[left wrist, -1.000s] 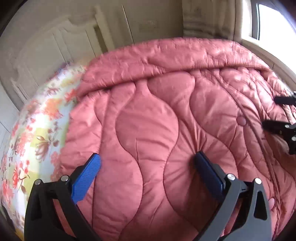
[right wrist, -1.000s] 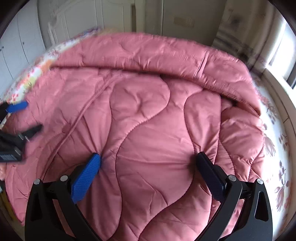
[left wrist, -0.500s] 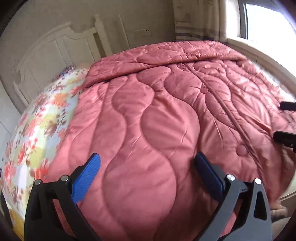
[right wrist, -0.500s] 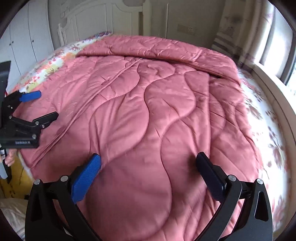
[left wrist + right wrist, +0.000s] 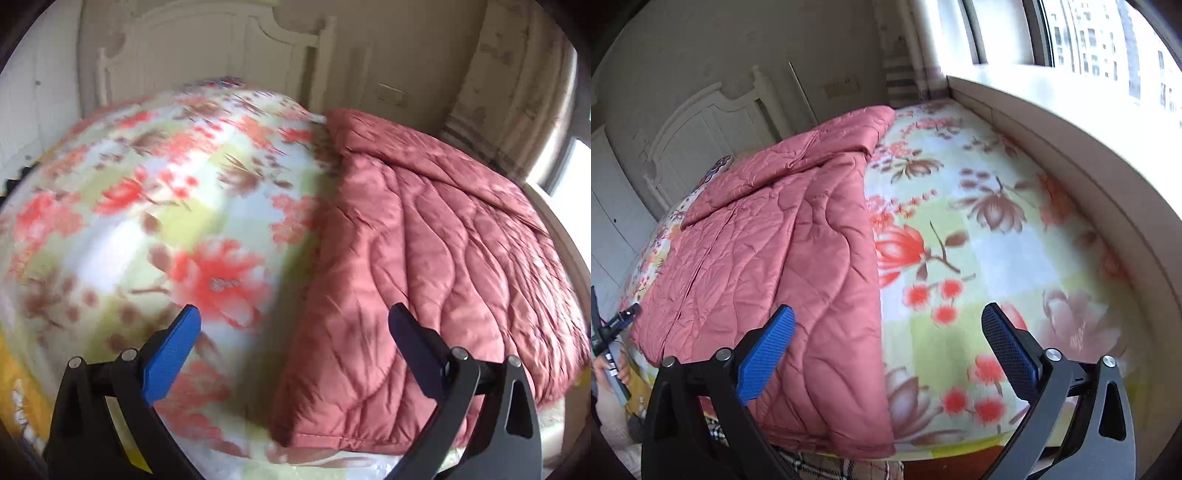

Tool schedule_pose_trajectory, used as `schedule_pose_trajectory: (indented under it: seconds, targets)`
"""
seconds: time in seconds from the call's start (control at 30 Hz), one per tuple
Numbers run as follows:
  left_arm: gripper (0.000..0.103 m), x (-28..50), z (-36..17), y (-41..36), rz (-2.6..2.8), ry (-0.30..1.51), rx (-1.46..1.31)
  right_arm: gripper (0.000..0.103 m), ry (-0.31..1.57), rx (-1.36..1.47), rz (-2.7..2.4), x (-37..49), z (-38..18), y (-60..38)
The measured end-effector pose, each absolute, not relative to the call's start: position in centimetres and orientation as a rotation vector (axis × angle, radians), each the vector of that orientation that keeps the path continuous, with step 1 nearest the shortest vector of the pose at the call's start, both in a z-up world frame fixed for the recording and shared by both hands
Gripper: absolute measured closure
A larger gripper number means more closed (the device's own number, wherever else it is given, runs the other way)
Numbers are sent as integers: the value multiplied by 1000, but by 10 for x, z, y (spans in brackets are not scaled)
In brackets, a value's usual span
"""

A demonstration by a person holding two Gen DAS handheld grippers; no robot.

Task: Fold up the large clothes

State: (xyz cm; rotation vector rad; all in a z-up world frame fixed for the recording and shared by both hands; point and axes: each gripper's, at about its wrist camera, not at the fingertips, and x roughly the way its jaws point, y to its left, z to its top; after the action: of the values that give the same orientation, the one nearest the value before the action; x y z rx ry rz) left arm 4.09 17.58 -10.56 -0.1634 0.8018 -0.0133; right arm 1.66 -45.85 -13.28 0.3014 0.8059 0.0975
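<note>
A large pink quilted coat (image 5: 424, 266) lies flat on a bed with a floral sheet (image 5: 155, 221). In the right wrist view the coat (image 5: 783, 251) fills the left half of the bed, its top part folded over near the headboard. My left gripper (image 5: 295, 343) is open and empty, held above the coat's near left corner. My right gripper (image 5: 886, 339) is open and empty, held above the coat's right edge. The left gripper also shows at the far left of the right wrist view (image 5: 613, 325).
A white headboard (image 5: 207, 59) stands at the far end of the bed. A window sill (image 5: 1071, 122) and window run along the bed's right side. Bare floral sheet (image 5: 997, 258) lies right of the coat. White cupboard doors (image 5: 609, 221) stand at the left.
Both grippers have pulled back and apart from over the coat. The left now looks at the coat's left edge, the right at its right edge. Both stay open and empty.
</note>
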Motion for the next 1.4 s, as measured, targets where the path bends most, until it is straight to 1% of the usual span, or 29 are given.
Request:
schedule_pose_trajectory:
  seconds: [0.03,0.1,0.13,0.17,0.2,0.23,0.33,0.4,0.53,0.6,0.63,0.67,0.7,0.73,0.77,0.83,0.93,1.13,1.27,1.4]
  targets:
    - [2,41,-110,175,-39,806,-174,17,826,293,119,15,-139,-456]
    - [3,42,-118,171,-62,816,-189,21,821,254,132,10,-143,-447]
    - [3,40,-119,168,-54,803,-172,25,821,245,150,8,-144,-442]
    - [3,38,-120,165,-55,799,-161,32,818,243,173,5,-144,-439]
    - [7,37,-119,164,-66,799,-162,37,817,252,207,3,-144,-434]
    - [19,34,-118,161,-88,798,-170,45,819,264,268,2,-146,-426]
    - [36,29,-115,149,-200,826,-202,46,815,204,325,-6,-146,-403]
    - [42,27,-115,140,-197,825,-159,46,818,202,358,-6,-146,-394]
    - [39,26,-119,142,-189,800,-200,46,809,218,348,-1,-147,-391]
    - [39,26,-119,142,-186,798,-223,50,795,234,333,0,-148,-392]
    - [40,27,-119,137,-186,803,-205,57,790,237,331,-1,-147,-393]
    - [45,26,-119,132,-198,808,-189,66,786,237,333,-1,-148,-392]
    - [63,25,-118,130,-211,813,-181,70,780,235,334,0,-149,-390]
    - [74,24,-119,127,-230,819,-180,73,768,232,326,-1,-149,-389]
    - [77,21,-119,125,-247,813,-190,78,756,237,318,-3,-149,-388]
    - [82,16,-117,126,-257,788,-203,81,743,254,314,-7,-149,-389]
    - [85,-4,-108,132,-270,734,-239,83,733,297,340,-18,-144,-395]
    - [85,-62,-76,156,-364,618,-351,83,685,323,461,-66,-115,-404]
    - [85,-100,-61,176,-409,555,-448,83,607,331,502,-103,-88,-405]
    - [86,-125,-20,192,-475,404,-522,83,463,347,531,-127,-37,-410]
